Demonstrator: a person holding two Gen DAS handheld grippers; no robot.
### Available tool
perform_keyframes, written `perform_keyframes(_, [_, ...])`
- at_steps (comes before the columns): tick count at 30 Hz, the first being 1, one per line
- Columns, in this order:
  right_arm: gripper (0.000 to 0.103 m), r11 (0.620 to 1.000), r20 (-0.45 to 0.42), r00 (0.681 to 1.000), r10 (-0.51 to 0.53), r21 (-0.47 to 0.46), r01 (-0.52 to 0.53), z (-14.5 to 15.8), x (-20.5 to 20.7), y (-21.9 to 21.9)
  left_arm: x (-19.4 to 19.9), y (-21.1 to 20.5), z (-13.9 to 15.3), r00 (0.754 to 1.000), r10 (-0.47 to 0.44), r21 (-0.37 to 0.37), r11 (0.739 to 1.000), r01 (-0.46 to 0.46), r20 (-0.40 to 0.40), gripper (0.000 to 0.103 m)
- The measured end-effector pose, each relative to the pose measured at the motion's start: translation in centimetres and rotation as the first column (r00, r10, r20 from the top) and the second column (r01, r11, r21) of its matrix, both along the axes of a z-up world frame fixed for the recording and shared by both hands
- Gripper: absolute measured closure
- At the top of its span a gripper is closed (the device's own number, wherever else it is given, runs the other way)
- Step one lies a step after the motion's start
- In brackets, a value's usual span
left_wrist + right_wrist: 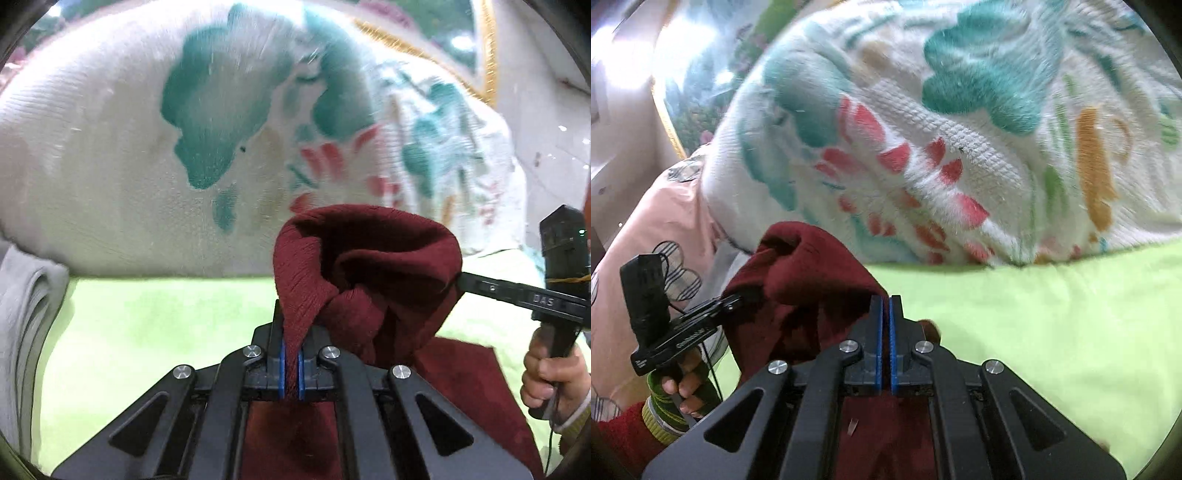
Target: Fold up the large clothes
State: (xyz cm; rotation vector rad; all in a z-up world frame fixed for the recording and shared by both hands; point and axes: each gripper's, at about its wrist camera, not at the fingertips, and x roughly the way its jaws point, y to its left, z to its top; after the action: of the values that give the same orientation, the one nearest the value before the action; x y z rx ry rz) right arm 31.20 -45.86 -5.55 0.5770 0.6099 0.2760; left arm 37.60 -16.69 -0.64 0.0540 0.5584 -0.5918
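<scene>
A dark red knitted garment (369, 266) is held up above a lime green sheet (155, 325). My left gripper (291, 332) is shut on a fold of it, the cloth pinched between the blue pads. My right gripper (885, 317) is shut on another edge of the same garment (805, 273), with cloth hanging under it. Each view shows the other gripper: the right one (480, 286) enters from the right and bites the garment's right side; the left one (735, 301) holds the cloth at the left.
A big white blanket with teal, red and orange flowers (221, 129) is heaped behind the green sheet and also shows in the right wrist view (960, 147). A grey folded cloth (26, 314) lies at the left. A pink patterned cloth (665, 229) lies at the left.
</scene>
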Motion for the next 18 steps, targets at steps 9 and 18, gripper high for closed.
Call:
perform_keyframes(9, [0.1, 0.998, -0.054, 0.998, 0.032, -0.044, -0.035, -2.1, -12.1, 4.5, -11.6, 1.0, -4.3, 0.999, -0.016, 0.027, 0.999, 0.017, -0.041, 0.1])
perform_keyframes(18, [0.096, 0.999, -0.222, 0.974, 0.045, -0.01, -0.048, -6.2, -15.4, 6.2, -17.1, 4.2, -7.7, 0.982, 0.013, 0.037, 0.999, -0.006, -0.187, 0.094])
